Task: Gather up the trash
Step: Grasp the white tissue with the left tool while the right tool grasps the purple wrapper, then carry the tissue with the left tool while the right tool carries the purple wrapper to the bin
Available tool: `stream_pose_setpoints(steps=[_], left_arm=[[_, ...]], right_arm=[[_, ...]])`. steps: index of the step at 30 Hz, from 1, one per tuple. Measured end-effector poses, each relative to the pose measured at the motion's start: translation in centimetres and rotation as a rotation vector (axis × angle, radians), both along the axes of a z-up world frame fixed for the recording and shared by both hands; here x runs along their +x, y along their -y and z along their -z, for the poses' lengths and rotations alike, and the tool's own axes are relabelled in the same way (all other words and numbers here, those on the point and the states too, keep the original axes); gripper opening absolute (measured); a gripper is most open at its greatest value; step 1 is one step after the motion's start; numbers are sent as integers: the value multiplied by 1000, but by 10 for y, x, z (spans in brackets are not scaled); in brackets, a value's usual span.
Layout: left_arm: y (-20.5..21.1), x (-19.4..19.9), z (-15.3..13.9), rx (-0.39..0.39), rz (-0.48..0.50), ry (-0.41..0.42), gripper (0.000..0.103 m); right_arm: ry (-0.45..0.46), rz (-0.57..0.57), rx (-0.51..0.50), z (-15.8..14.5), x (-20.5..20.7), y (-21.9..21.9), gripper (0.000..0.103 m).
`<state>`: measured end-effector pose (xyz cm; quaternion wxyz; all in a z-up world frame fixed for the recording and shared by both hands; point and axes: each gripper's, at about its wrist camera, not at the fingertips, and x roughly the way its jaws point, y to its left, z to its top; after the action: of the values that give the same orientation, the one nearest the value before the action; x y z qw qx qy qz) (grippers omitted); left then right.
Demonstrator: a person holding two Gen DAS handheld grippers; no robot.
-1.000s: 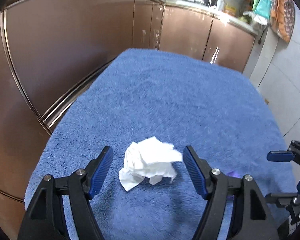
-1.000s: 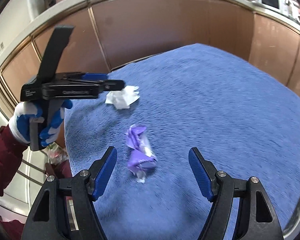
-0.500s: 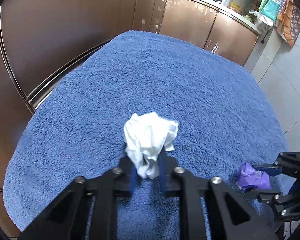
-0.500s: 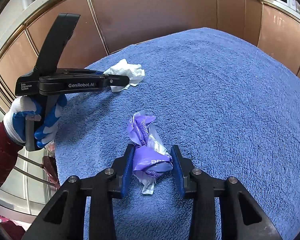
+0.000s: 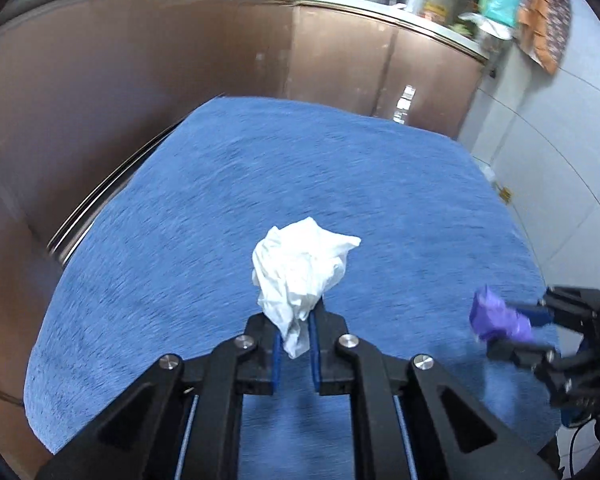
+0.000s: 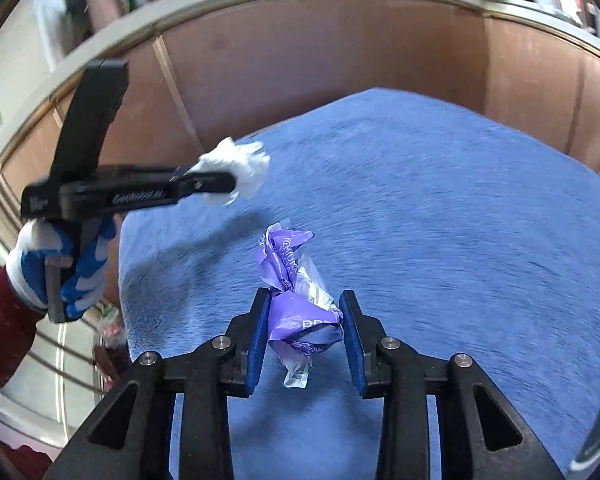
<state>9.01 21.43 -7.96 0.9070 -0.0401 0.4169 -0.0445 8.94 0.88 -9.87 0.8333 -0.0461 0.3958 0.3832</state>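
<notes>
The left gripper (image 5: 296, 344) is squeezed tight on a white paper tissue (image 5: 300, 276). The tissue is crumpled into a soft, bumpy ball, and its thin bottom end is pinched between the two blue pads while the puffy top sticks out past the tips. The right gripper (image 6: 304, 336) is closed around a purple wrapper (image 6: 296, 300). The wrapper is shiny, crinkly plastic, twisted into a long lump with white letters on it and a clear bit hanging down at the bottom. Its blue pads (image 6: 258, 336) press on the fat middle of the wrapper from both sides. Under both pieces of trash lies a big blue towel (image 5: 228, 208). It looks fuzzy and thick, like a bath towel, and it has rounded corners. Both pieces of trash look lifted off the towel, but how high is hard to tell. In the right wrist view, the left gripper (image 6: 220, 180) is off to the left side with the tissue (image 6: 240, 172) at its tip, and a hand (image 6: 60, 264) in a white and blue knitted glove holds its black handle. In the left wrist view, the right gripper (image 5: 516, 332) shows at the right edge with the wrapper (image 5: 496, 316). Behind the towel are smooth, shiny brown cabinet doors (image 5: 140, 80) with thin metal strips.
</notes>
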Motion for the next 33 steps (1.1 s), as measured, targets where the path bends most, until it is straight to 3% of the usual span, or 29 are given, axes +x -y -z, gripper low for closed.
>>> stream_pose_setpoints(steps=[9, 16, 20, 25, 33], left_arm=[[143, 36, -27, -4, 268, 6, 10], [282, 80, -24, -23, 484, -42, 10], [355, 106, -10, -22, 562, -89, 10], [431, 142, 22, 7, 610, -172, 11], [503, 191, 76, 1, 628, -292, 14]], right_arm=[[54, 306, -12, -14, 16, 151, 34], [26, 621, -92, 10, 34, 282, 34], [-21, 745, -114, 37, 53, 336, 34], [-82, 835, -127, 71, 76, 374, 35], [-155, 912, -151, 122, 113, 413, 36]])
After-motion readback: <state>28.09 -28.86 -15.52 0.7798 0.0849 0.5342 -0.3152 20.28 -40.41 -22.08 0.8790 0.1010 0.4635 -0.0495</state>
